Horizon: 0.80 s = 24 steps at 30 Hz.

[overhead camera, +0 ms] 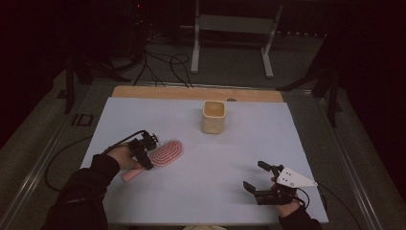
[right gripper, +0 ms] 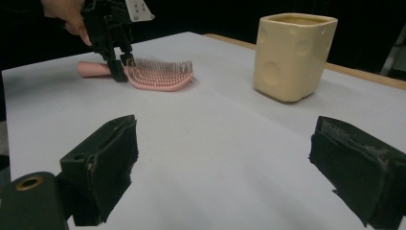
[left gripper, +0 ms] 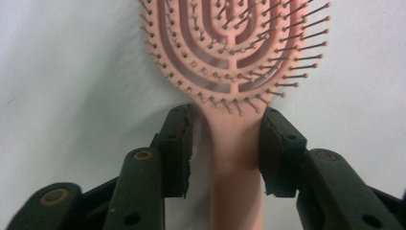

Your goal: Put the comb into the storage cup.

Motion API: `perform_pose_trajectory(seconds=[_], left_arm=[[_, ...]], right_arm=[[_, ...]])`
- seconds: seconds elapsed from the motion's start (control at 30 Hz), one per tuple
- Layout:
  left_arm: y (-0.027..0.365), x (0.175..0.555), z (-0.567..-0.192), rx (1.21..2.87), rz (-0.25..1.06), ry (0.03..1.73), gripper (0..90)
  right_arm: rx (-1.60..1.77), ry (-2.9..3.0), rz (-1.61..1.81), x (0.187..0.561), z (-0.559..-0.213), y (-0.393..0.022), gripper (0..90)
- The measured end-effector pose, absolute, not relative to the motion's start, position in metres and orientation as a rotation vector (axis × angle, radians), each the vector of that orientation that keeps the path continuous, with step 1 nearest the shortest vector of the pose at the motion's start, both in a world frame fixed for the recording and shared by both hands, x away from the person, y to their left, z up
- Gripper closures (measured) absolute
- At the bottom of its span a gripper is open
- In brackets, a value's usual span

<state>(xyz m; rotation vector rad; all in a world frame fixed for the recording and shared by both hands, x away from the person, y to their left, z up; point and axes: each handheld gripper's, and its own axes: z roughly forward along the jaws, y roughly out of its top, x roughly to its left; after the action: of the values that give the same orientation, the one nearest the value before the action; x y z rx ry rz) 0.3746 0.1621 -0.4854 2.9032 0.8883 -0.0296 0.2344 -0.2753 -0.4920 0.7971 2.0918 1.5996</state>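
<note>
A pink hairbrush (overhead camera: 167,152) (left gripper: 234,43) (right gripper: 160,76) lies bristles up on the white table cover, left of centre, with its handle pointing toward the person. My left gripper (overhead camera: 147,162) (left gripper: 225,120) (right gripper: 119,69) reaches down over the brush's neck. Its jaws stand one on each side of the handle; the right one touches it, and a narrow gap shows at the left one. My right gripper (overhead camera: 253,175) (right gripper: 225,158) sits wide open and holds nothing, low over the table at the front right.
A cream square cup (overhead camera: 213,116) (right gripper: 292,55) stands upright toward the back middle of the white table cover (overhead camera: 268,129). A wooden table edge (overhead camera: 191,92) runs behind it. Cables and a metal stand lie on the floor beyond.
</note>
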Motion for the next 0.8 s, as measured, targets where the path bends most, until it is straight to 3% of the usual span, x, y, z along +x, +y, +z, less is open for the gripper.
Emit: perform_pose_trajectory(seconds=[0.27,0.8], left_arm=[[0.1613,0.3753,-0.4857,2.904,-0.026,0.92,68.1],[0.1622,0.3719,-0.4852,2.883,-0.007,0.952,70.9]], right_arm=[[0.797,2.087,1.601,0.2344,-0.4915,-0.2756,9.1],[0.808,2.088,1.594,0.2351,-0.4922,-0.2759,9.1]])
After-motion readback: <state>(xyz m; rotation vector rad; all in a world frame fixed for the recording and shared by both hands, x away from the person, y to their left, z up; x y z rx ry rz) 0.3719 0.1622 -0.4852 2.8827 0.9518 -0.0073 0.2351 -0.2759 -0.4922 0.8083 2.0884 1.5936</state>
